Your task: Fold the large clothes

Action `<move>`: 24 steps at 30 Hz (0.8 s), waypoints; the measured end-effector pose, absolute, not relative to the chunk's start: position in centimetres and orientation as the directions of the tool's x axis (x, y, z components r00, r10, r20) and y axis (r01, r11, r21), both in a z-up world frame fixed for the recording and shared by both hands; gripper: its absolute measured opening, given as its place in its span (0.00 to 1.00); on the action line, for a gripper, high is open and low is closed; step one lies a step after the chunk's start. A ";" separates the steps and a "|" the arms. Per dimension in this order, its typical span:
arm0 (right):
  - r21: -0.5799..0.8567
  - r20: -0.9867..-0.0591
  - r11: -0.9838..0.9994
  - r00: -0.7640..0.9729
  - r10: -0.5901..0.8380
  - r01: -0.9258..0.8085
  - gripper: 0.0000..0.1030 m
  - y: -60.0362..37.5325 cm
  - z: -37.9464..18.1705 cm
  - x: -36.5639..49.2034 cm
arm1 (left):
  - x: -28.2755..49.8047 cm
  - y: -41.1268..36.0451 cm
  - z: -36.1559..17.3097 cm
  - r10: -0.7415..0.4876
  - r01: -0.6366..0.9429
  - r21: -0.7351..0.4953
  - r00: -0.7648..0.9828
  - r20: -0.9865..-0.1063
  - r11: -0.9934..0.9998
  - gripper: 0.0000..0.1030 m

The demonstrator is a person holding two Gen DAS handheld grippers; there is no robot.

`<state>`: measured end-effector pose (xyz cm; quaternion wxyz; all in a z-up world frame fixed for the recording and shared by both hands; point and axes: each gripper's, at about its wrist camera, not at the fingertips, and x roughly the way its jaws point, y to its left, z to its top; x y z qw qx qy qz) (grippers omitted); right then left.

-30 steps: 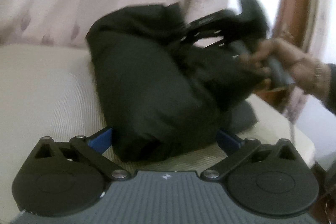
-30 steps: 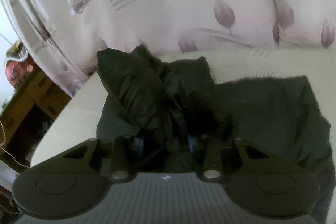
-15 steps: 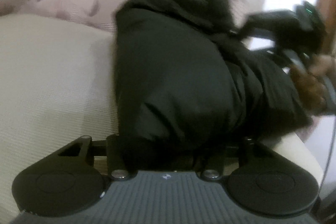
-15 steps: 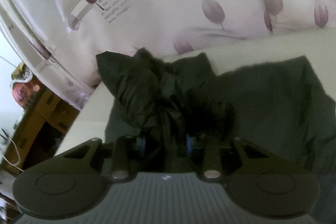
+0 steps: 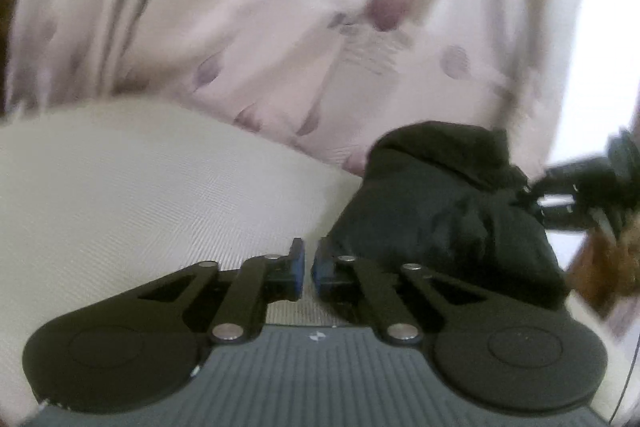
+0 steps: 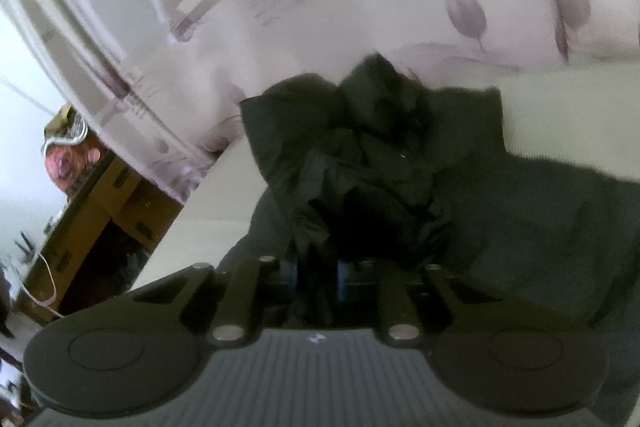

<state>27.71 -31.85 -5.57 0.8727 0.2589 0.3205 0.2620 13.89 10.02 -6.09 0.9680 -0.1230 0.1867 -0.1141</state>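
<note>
The black garment (image 5: 444,215) is bunched up on the cream ribbed surface (image 5: 140,195), ahead and to the right of the left tongs (image 5: 307,269) and just beside their right fingertip. In the right wrist view the black garment (image 6: 400,167) sits directly ahead, a twisted strand of it running down into the right tongs (image 6: 317,277).

Change vs 0.5 s ago: the left tongs were buried in the fabric; now they are off it, fingers nearly together with only a thin slit between the blue pads (image 5: 297,267) and nothing gripped. The garment has shifted from filling the left wrist view to the right half of it. The right tongs are unchanged, still clamped on the fabric strand, and the bundle ahead of them looks about the same.

Hard to read:
- The right tongs' pads are mostly hidden by cloth; only blue slivers show.
- From the left wrist view the right tongs (image 5: 580,183) appear at the frame edge, blurred; their fingertips are lost against the garment.
- The leaf-print sheet (image 5: 320,27) behind is motion-smeared in both views.
- Wooden furniture (image 6: 100,211) left of the right tongs is partly cut off.
</note>
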 end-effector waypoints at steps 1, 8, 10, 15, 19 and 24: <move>0.641 -0.421 0.718 0.657 0.626 -0.273 0.16 -32.2 -5.8 27.8 | 14.1 9.7 -5.8 -0.294 0.206 -0.276 0.898 -0.327 0.939 0.39; 0.730 -0.466 0.672 0.632 0.619 -0.120 0.68 -33.1 -6.1 28.6 | 17.5 5.1 -5.5 -0.340 0.303 -0.170 0.901 -0.269 0.938 0.99; 0.722 -0.469 0.683 0.644 0.605 -0.116 0.83 -32.8 -5.6 28.7 | 18.4 4.5 -6.1 -0.377 0.327 -0.205 0.877 -0.297 0.922 0.99; 0.657 -0.547 0.748 0.625 0.558 -0.093 0.88 -30.3 -5.6 30.5 | 20.1 4.2 -7.3 -0.421 0.346 -0.267 0.848 -0.322 0.900 0.99; 0.612 -0.568 0.786 0.643 0.513 -0.087 0.89 -28.6 -5.6 31.1 | 20.4 3.6 -7.8 -0.462 0.378 -0.286 0.819 -0.340 0.881 0.96; 0.535 -0.543 0.833 0.697 0.468 -0.142 0.32 -28.2 -4.6 30.8 | 19.6 1.7 -7.9 -0.491 0.444 -0.212 0.804 -0.336 0.871 0.97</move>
